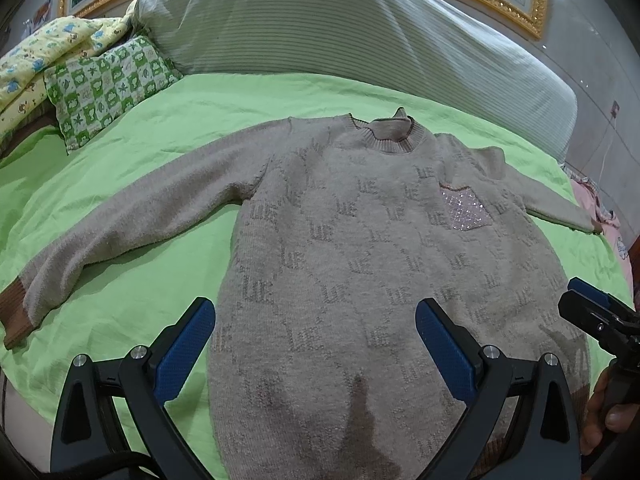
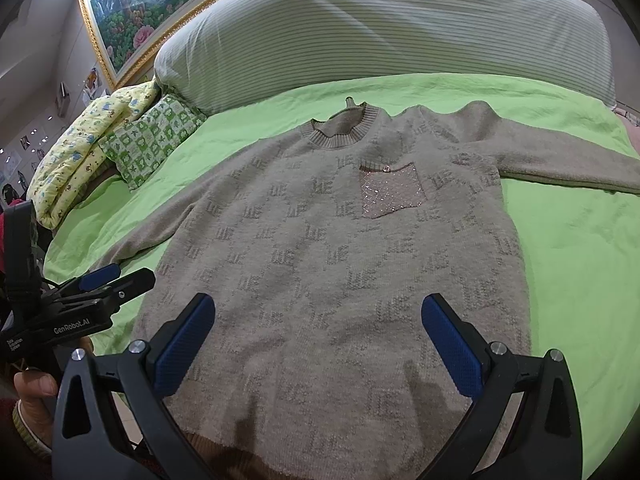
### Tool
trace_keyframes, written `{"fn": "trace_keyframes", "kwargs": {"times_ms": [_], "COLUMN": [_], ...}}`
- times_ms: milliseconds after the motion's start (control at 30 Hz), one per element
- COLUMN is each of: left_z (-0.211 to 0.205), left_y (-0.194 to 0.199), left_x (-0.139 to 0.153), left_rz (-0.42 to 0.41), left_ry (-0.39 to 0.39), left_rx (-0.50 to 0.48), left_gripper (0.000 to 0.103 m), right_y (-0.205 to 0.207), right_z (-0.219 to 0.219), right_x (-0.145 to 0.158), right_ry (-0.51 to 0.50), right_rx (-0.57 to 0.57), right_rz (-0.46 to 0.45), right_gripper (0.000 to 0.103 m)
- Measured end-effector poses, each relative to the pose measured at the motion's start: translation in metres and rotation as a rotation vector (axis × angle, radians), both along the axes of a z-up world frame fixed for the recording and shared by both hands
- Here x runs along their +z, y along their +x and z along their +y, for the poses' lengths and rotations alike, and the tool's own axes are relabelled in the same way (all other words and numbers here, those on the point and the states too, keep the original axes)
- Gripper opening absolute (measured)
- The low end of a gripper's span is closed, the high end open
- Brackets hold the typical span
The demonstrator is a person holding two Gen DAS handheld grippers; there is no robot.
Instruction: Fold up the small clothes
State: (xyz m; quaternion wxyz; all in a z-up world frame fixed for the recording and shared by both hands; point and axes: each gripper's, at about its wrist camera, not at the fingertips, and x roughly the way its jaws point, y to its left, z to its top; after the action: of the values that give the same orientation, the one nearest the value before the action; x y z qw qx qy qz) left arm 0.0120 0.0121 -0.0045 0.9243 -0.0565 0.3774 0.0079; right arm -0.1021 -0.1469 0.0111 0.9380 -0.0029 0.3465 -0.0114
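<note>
Lying flat and face up on the green sheet [image 1: 280, 92], a beige knitted sweater [image 1: 360, 240] is found spread with both sleeves extended outward and its collar toward the striped pillow [image 1: 320, 28]. No fold is judged to have been made yet.

The left gripper [image 1: 314, 344] is held above the lower body of the sweater with its fingers spread wide and nothing between them. The right gripper [image 2: 318, 340] is likewise held released over the hem area, with nothing grasped.

The knit is judged soft, limp and fairly light, with enough surface nap to resist slipping; it can be expected to sag and bunch when lifted. A hold at a sleeve cuff or a hem corner is advised, with the sequined pocket [image 2: 390, 190] avoided, as its beads may snag.

The brown cuff [image 1: 16, 312] of the sleeve on the left is shown only in the left wrist view. The pocket button and the brown hem band [image 2: 224, 452] are seen clearly only in the right wrist view.
</note>
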Motion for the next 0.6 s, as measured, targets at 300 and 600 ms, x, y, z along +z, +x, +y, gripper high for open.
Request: {"fn": "trace_keyframes", "kwargs": {"times_ms": [300,600], "left_z": [0.002,0.045], "left_y": [0.002,0.028], "left_x": [-0.001,0.004], "left_rz": [0.014,0.023], "left_ry": [-0.02,-0.077], "left_rx": [0.001,0.054], "left_gripper": [0.101,0.101], "right_y": [0.0,0.01], "right_z": [0.001,-0.023], "right_x": [0.001,0.016], "right_ry": [-0.001,0.037], "right_rx": [0.001,-0.043], "right_rz": [0.002,-0.018], "right_gripper": [0.103,0.103]}}
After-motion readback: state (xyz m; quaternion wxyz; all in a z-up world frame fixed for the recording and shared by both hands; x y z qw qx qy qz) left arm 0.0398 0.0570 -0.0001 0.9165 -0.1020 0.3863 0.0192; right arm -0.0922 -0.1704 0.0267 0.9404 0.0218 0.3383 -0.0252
